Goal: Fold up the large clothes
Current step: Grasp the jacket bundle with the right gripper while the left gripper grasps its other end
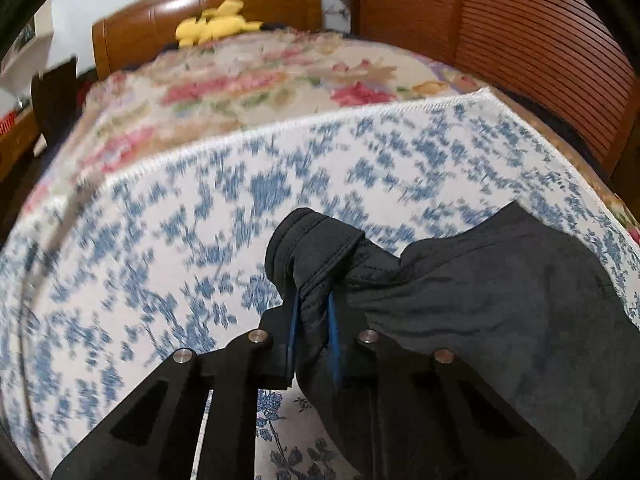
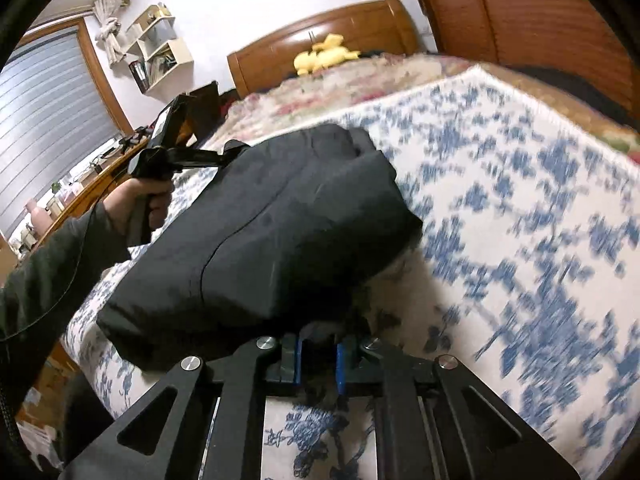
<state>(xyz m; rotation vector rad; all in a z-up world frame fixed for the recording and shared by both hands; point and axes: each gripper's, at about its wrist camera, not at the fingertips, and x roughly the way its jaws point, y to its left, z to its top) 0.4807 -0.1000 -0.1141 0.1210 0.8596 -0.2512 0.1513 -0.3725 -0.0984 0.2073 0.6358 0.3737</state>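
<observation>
A black padded jacket (image 2: 280, 216) lies bunched on the white cloth with blue flowers (image 2: 500, 200) that covers the bed. In the left wrist view my left gripper (image 1: 314, 314) is shut on a cuffed end of the jacket (image 1: 500, 292), dark fabric pinched between its blue pads (image 1: 334, 328). The right wrist view shows my right gripper (image 2: 320, 346) shut on the jacket's near edge, where pale fur trim (image 2: 404, 280) shows. The same view has the left gripper (image 2: 230, 150) at the jacket's far left end, held by a hand (image 2: 140, 204) in a dark sleeve.
Beyond the blue cloth lies a pink floral bedspread (image 1: 240, 80), with a yellow plush toy (image 1: 216, 24) by the wooden headboard (image 1: 160, 12). A slatted wooden wardrobe (image 1: 520, 32) stands at the right. A desk (image 2: 100, 176), wall shelf (image 2: 160, 48) and window blind (image 2: 48, 112) are at the left.
</observation>
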